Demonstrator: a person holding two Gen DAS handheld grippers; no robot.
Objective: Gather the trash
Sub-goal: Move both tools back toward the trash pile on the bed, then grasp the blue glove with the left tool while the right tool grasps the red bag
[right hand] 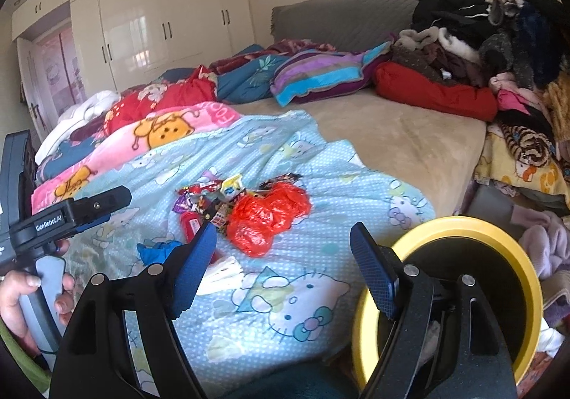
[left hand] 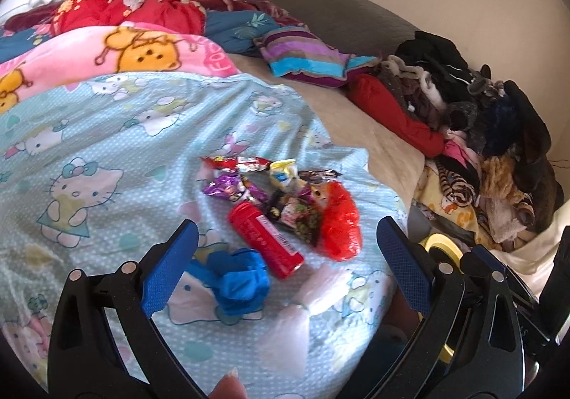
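A pile of trash lies on the light blue Hello Kitty sheet (left hand: 107,135): a red tube (left hand: 265,240), a crumpled red plastic bag (left hand: 340,226), several snack wrappers (left hand: 249,181), a crumpled blue glove (left hand: 237,279) and white tissue (left hand: 320,286). My left gripper (left hand: 286,269) is open and empty, just short of the glove and tube. My right gripper (right hand: 283,265) is open and empty, in front of the red bag (right hand: 267,217) and wrappers (right hand: 213,192). A yellow-rimmed black bin (right hand: 498,238) stands at the bed's edge, right of the right gripper; its rim shows in the left view (left hand: 440,244).
Blankets are heaped at the left (left hand: 117,50) and clothes at the right (right hand: 481,53) of the bed. A striped pillow (right hand: 320,74) lies by the grey headboard (right hand: 338,14). White wardrobes (right hand: 149,25) line the far wall. The left gripper's handle (right hand: 46,221) shows in the right view.
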